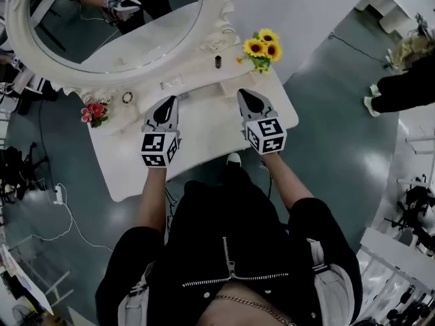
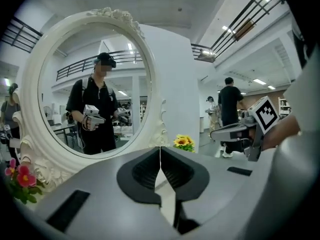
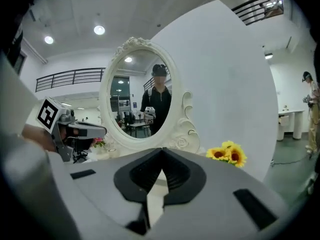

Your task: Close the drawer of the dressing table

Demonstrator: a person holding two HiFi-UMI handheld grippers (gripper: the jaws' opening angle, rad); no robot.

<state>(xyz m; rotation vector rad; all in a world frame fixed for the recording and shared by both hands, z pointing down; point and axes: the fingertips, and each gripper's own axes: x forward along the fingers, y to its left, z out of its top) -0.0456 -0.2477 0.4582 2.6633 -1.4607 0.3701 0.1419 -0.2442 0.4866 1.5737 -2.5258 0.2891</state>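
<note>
Above the desk (image 1: 197, 141), facing the mirror (image 1: 115, 32): left gripper (image 1: 170, 102) clenched empty, right gripper (image 1: 245, 97) clenched empty, sunflowers (image 1: 262, 48) near right.

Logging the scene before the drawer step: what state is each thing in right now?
left gripper: shut, empty
right gripper: shut, empty
drawer: out of sight in every view, cannot tell
mirror: upright on the dressing table
sunflowers: standing upright
dark bottle: standing upright

Tabletop (image 1: 204, 134) smooth white, satin; mirror frame (image 1: 214, 19) carved, glossy white; floor (image 1: 326, 114) polished, reflective; jacket (image 1: 231, 229) matt black cloth.
</note>
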